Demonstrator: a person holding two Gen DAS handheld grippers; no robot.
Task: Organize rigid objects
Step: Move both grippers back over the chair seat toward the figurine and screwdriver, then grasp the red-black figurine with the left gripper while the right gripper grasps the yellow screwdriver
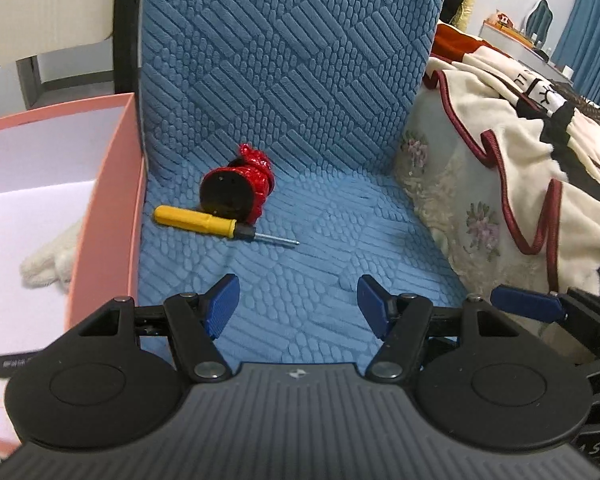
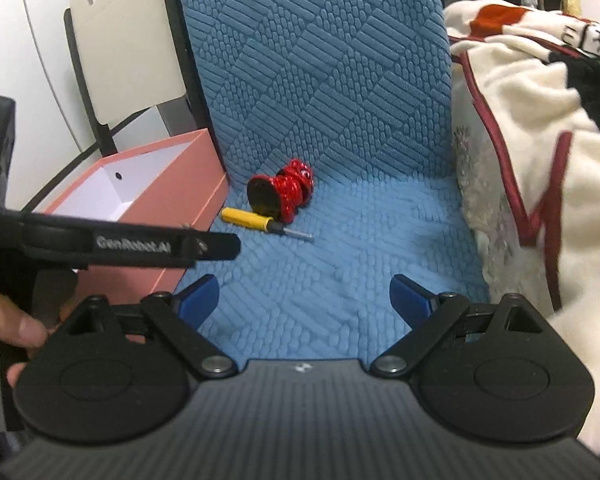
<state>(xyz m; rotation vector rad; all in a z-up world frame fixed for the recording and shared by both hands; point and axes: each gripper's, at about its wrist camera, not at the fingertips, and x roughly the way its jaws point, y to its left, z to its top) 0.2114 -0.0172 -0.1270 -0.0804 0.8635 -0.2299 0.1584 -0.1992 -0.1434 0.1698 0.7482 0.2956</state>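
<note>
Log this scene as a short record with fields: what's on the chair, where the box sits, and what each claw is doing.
surface: blue quilted chair seat
items: yellow screwdriver lying flat; red figurine on its side, right behind it
box: pink box, open, against the seat's left edge
in box: a white fuzzy item
left claw: open, empty
right claw: open, empty
beside seat: cream blanket

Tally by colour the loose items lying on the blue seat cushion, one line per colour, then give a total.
Red: 1, figurine
Yellow: 1, screwdriver
Total: 2
</note>
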